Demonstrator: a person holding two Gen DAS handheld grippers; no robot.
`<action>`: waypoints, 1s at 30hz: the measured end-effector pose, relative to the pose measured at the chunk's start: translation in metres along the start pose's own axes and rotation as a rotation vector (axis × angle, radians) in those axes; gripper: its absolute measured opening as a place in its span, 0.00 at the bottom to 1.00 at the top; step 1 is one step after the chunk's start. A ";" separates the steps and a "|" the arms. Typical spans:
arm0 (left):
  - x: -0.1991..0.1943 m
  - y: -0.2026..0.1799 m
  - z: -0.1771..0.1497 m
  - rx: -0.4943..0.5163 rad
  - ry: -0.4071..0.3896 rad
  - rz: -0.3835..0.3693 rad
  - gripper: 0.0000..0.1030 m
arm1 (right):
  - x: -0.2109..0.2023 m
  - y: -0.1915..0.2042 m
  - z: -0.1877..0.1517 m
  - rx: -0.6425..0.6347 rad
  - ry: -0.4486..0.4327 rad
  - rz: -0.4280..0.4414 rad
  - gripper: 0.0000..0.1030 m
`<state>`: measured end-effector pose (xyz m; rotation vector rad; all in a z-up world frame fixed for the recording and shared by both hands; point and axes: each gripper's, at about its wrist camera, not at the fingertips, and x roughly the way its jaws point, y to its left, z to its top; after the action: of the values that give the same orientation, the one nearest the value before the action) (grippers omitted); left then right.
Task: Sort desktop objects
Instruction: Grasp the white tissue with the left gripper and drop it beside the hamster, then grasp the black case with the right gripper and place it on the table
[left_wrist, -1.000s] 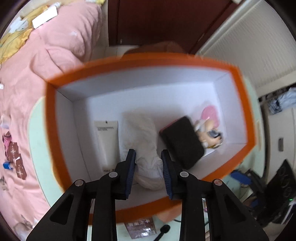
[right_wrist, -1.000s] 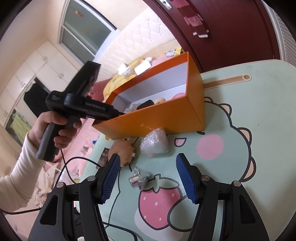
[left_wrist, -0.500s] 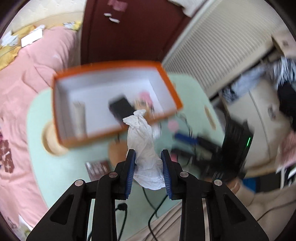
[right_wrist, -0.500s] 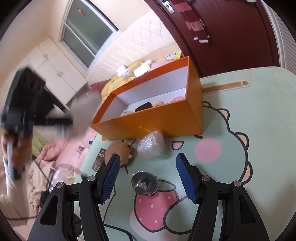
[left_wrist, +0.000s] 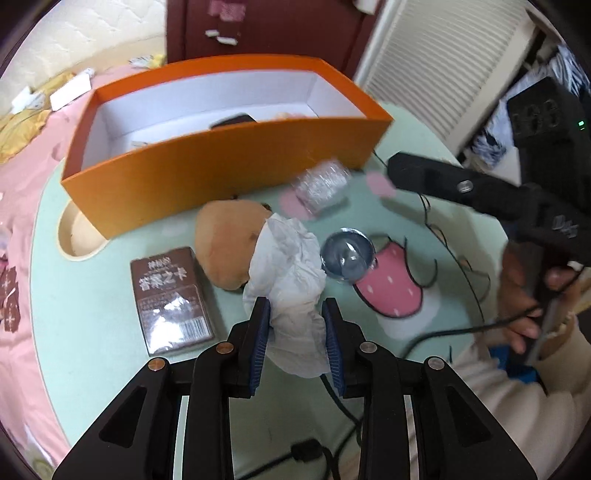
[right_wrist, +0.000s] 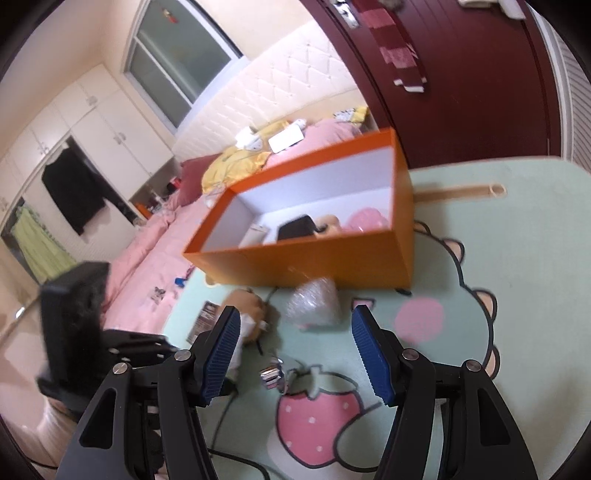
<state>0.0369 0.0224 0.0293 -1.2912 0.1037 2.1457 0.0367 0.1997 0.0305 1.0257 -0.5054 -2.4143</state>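
My left gripper (left_wrist: 295, 332) is shut on a crumpled white tissue (left_wrist: 291, 273) and holds it above the green cartoon mat (left_wrist: 92, 295), in front of the orange box (left_wrist: 221, 162). The box also shows in the right wrist view (right_wrist: 332, 258); a black item (right_wrist: 295, 227) and a doll (right_wrist: 328, 225) lie inside. My right gripper (right_wrist: 295, 350) is open and empty above the mat (right_wrist: 517, 295). Below it are a shiny metal piece (right_wrist: 273, 374), a clear wrapped bundle (right_wrist: 316, 304) and a brown plush (right_wrist: 249, 302).
A brown card pack (left_wrist: 168, 295), the plush (left_wrist: 229, 243), a round metal lid (left_wrist: 347, 254) and the bundle (left_wrist: 323, 184) lie on the mat. A black cable (left_wrist: 443, 332) crosses it. A pink bed (right_wrist: 147, 258) lies to the left.
My left gripper lifted the tissue out of the orange box and swung it back low over the mat. My right gripper dropped slightly closer to the mat.
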 end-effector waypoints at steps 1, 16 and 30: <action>-0.002 0.001 -0.002 -0.011 -0.028 0.000 0.44 | -0.001 0.004 0.005 -0.011 0.004 0.003 0.61; -0.037 0.011 -0.044 -0.100 -0.442 0.066 0.78 | 0.117 0.046 0.109 -0.137 0.473 -0.192 0.61; -0.045 0.035 -0.043 -0.175 -0.449 0.053 0.78 | 0.186 0.031 0.115 -0.117 0.737 -0.265 0.39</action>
<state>0.0649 -0.0426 0.0352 -0.8725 -0.2425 2.4802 -0.1538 0.0895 0.0147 1.8852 0.0344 -2.0178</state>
